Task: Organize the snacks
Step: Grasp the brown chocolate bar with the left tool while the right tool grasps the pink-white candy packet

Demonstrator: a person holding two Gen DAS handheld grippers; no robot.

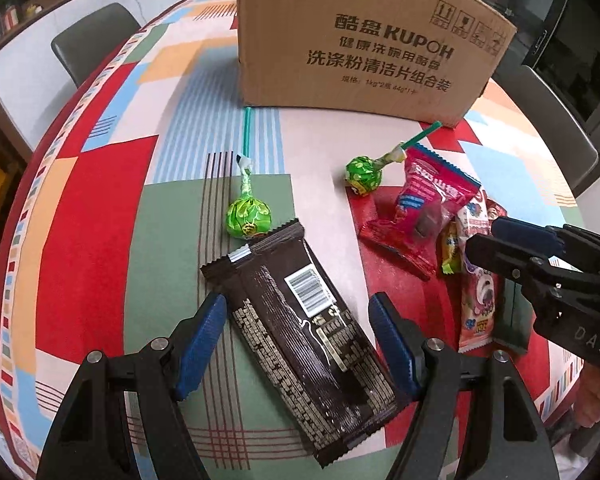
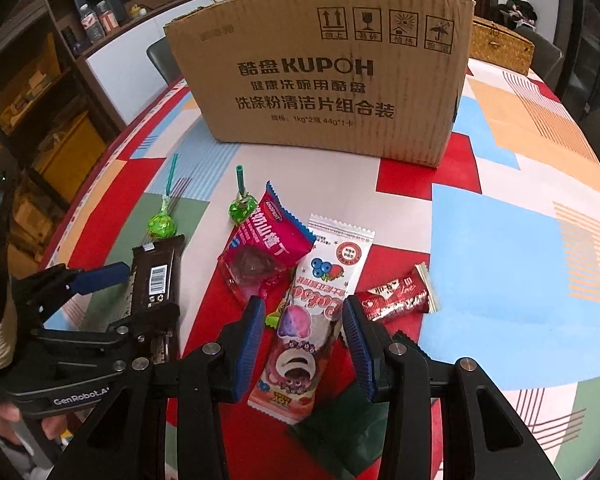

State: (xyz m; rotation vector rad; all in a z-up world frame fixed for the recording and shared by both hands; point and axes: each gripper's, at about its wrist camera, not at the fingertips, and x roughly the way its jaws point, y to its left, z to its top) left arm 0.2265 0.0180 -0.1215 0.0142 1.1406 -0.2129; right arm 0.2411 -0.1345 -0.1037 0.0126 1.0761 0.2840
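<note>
Both grippers open: left gripper (image 1: 296,344) straddles the dark chocolate bar (image 1: 300,328) lying diagonal on the table, right gripper (image 2: 302,336) straddles the pink candy packet (image 2: 304,320) pointing lengthwise toward the cardboard box (image 2: 320,76) w/ box dead ahead.

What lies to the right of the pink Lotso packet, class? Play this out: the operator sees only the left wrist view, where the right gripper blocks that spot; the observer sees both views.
Observer: A small red wrapped bar lies there, just right of the pink Lotso packet.
Operator: Is the right gripper shut on that packet?
Observer: No. The right gripper is open, with one finger on either side of the packet.
Operator: Is anything behind the cardboard box?
Observer: Yes, a wicker basket shows behind the right corner of the cardboard box.
</note>
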